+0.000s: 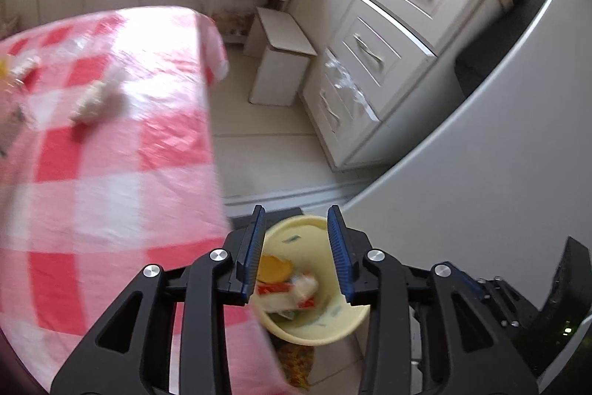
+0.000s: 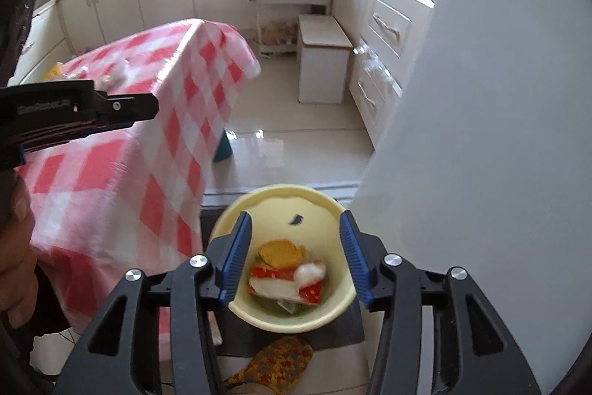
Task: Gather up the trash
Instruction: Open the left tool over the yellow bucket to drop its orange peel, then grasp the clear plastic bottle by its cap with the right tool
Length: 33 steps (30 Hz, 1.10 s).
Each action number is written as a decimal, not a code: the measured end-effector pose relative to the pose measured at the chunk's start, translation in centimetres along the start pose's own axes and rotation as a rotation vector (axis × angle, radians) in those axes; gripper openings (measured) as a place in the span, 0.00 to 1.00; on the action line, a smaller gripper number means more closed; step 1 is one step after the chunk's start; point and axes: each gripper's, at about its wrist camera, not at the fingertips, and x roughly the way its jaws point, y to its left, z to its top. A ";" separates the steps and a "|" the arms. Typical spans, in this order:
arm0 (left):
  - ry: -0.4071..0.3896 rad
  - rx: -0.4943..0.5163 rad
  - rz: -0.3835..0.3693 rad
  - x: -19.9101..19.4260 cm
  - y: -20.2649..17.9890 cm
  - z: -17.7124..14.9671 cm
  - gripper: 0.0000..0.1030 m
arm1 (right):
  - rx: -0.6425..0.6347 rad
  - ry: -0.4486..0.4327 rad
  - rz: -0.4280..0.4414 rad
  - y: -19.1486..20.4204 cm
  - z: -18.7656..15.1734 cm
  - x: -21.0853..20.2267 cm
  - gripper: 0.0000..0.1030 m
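Black linkage arms fill the bottom of both views. Left gripper [image 1: 296, 254] stands released, its blue pads apart with nothing pressed between them; right gripper [image 2: 294, 260] is likewise released, jaws parted wider and empty. Both point down over a pale yellow bucket [image 2: 325, 315] sitting at lower centre of each frame on a dark mat [image 2: 347, 328]. Inside the bucket lies collected trash: a red-and-white wrapper [image 2: 281, 282], an orange round piece [image 2: 279, 252] and a white wad [image 2: 310, 271]. A knitted multicoloured item [image 2: 275, 360] lies on the floor just below the bucket.

At the left edge of the right wrist view, a hand [image 2: 14, 247] grips the other tool's handle. Beside the bucket, filling the left of both views, stands a table under a red-and-white checked cloth [image 1: 111, 154]. A crumpled white wad [image 1: 97, 99] rests on it at the left, with more blurred scraps at the far left edge. Beyond, at upper centre, a white stool [image 1: 281, 62] stands near cream drawers [image 1: 388, 36].
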 end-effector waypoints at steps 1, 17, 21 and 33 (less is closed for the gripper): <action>-0.012 0.005 0.011 -0.4 0.3 0.2 0.32 | -0.006 -0.009 0.007 0.3 0.2 -0.2 0.50; -0.132 0.125 0.146 -5.8 2.3 1.1 0.42 | -0.138 -0.061 0.099 6.4 2.1 -1.4 0.57; -0.148 0.139 0.169 -6.7 2.9 1.1 0.45 | -0.172 -0.072 0.114 8.0 2.4 -1.6 0.60; -0.186 0.073 0.243 -10.0 8.8 2.1 0.51 | -0.272 -0.091 0.207 15.0 4.1 -0.9 0.62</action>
